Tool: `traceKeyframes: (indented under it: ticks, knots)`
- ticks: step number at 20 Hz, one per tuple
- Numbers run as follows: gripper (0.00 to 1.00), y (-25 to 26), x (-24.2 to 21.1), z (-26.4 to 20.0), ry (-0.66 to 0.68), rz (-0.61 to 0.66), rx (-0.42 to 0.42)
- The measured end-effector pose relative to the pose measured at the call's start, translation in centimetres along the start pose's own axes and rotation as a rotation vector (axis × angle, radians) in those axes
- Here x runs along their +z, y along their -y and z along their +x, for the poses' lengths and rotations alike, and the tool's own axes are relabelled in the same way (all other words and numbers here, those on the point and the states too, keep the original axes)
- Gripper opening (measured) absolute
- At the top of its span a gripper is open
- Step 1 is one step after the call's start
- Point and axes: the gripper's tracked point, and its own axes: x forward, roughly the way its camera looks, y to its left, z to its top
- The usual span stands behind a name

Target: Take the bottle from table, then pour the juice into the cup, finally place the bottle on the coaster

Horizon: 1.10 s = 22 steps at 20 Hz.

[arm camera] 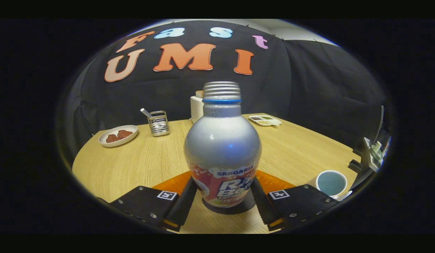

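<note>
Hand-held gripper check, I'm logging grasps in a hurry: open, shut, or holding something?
Hand-held gripper: shut on the upright silver aluminium bottle, one finger on each side.

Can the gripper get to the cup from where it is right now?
Probably not yet: the gripper has its fingers against the bottle, which stands between them; the cup sits off to the right.

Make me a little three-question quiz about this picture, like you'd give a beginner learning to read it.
1. True or false: the bottle stands upright between the gripper fingers.
2. What lies under the bottle: (a) a plate, (b) a dark round coaster, (c) a tray?
3. Which item sits just beside the right finger?

Key
1. True; both fingers flank its lower body, though whether they press on it cannot be told.
2. (b)
3. The white cup, pale inside.
</note>
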Motion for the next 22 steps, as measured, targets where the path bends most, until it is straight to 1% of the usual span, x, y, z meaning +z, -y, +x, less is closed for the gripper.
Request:
traceKeyframes:
  ticks: [4, 7, 8, 11, 16, 22]
  knots:
    - [0.81, 0.3, -0.8, 0.0, -0.023, 0.003, -0.014]
    - [0.82, 0.8, -0.7, -0.3, -0.011, 0.016, -0.032]
    - [0.84, 0.9, -0.7, -0.4, -0.01, 0.019, -0.034]
    - [0.97, 0.9, -0.7, -0.6, -0.001, 0.033, -0.029]
    - [0.98, 1.1, -1.1, -1.7, 0.001, 0.034, -0.019]
    - [0.98, 0.5, -1.7, -4.1, 0.006, 0.019, 0.012]
